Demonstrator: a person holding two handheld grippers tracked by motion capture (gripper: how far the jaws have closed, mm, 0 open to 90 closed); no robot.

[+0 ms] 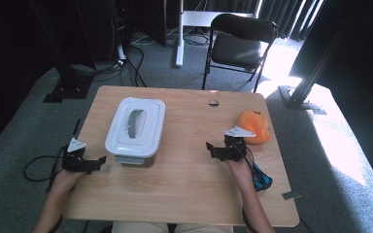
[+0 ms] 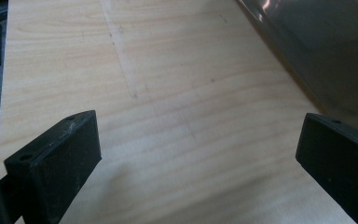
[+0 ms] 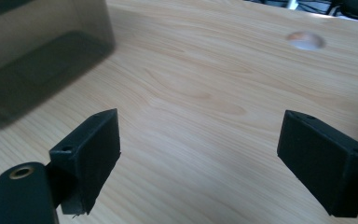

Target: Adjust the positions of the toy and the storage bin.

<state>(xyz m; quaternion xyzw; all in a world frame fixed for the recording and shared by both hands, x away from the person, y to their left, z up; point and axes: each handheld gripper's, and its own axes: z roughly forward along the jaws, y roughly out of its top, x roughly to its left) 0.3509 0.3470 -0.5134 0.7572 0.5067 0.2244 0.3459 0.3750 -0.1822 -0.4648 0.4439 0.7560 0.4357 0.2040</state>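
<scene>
A: Both units sat low over the surface [image 1: 189, 189]. Left hand-held gripper [image 1: 93, 164] at the near left edge, jaws spread wide, nothing between them. Right hand-held gripper [image 1: 217, 149] right of centre, jaws likewise spread and empty

B: And the things?

A: A white lidded container [image 1: 136, 127] with a grey handle [image 1: 136, 123] on its lid stood on the left half of the surface, just right of and beyond the left unit. Its smoky side wall [image 2: 326, 56] showed at the upper right of the left gripper view, and again [image 3: 37, 51] at the upper left of the right gripper view. An orange soft thing [image 1: 255, 125] lay just beyond the right unit, near it but apart

B: Step in hand?

A: Judged as the approach, no contact made. Both pairs of jaws pointed toward the container, lid seated

B: Next move?

A: Likely closing in on the container from both sides, one unit steadying the body, the other taking the handle or a lid clip. That would call for squaring the jaws to the wall first, since smooth plastic could slip
</scene>
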